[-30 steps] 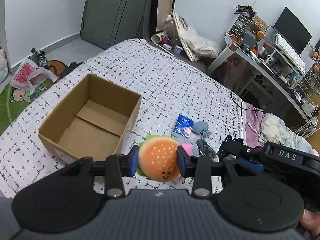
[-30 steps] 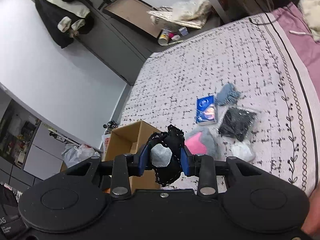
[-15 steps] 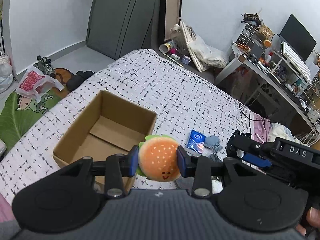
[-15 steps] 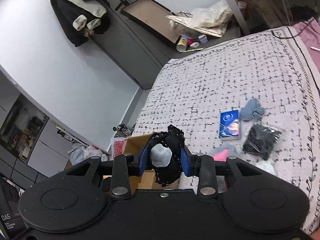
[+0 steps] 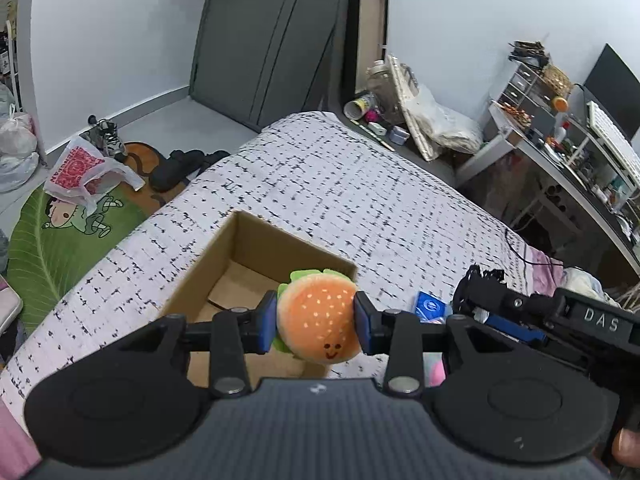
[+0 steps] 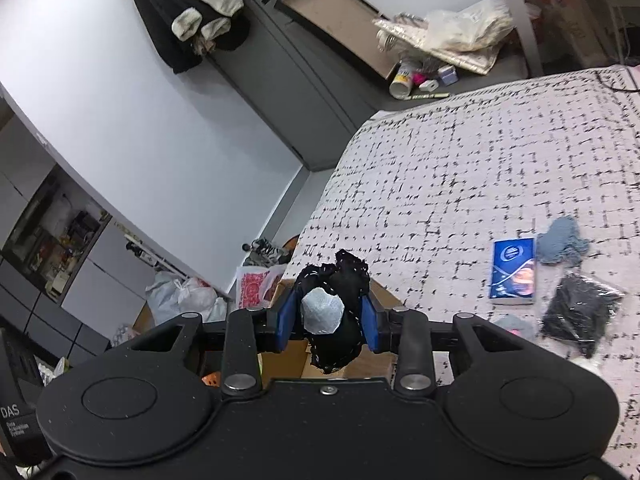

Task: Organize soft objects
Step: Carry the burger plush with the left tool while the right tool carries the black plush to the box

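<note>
My left gripper [image 5: 316, 326] is shut on an orange hamburger plush [image 5: 318, 320] with a smiling face, held above the near right corner of an open cardboard box [image 5: 244, 256] on the bed. My right gripper [image 6: 327, 320] is shut on a black soft toy with a pale grey patch [image 6: 334, 312], held above the box's corner [image 6: 296, 356]. The right gripper's body [image 5: 532, 320] shows at the right of the left wrist view.
On the patterned bedspread [image 6: 460, 168] lie a blue packet [image 6: 514, 272], a grey-blue knitted piece [image 6: 560, 240] and a black item in a clear bag [image 6: 580, 312]. A desk with clutter [image 5: 560, 148] stands right of the bed. Bags and a green mat [image 5: 60, 232] lie on the floor.
Both grippers have moved left toward the box with their toys held. The box now sits right under the left gripper, and the loose items have slid to the right in both views.
</note>
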The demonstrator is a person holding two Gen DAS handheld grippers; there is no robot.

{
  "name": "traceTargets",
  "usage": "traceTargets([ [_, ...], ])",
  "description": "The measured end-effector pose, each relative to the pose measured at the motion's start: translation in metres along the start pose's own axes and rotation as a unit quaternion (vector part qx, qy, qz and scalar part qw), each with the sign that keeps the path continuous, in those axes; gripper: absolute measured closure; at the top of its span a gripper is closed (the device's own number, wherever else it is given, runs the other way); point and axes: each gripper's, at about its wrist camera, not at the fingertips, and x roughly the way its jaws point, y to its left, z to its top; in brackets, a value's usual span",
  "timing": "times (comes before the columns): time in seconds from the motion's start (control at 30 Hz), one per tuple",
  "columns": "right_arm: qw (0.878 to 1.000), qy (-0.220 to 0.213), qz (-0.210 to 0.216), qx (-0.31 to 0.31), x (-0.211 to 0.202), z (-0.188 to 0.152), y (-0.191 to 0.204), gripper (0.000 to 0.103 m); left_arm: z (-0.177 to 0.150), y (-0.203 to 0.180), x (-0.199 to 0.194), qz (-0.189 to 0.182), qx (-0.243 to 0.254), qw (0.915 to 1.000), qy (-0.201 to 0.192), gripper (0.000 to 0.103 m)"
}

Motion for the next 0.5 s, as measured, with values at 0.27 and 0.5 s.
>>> traceTargets([
  [0.27, 1.0, 0.024, 0.006, -0.002, 0.041, -0.004, 0.008, 0.068, 0.016, 0.025, 0.035, 0.013, -0.013, 0.9997, 0.015, 0.065],
  [0.5, 0.999, 0.043, 0.005, 0.006, 0.075, -0.008, 0.004, 0.067, 0.026, 0.039, 0.074, 0.024, -0.014, 0.999, 0.034, 0.064],
])
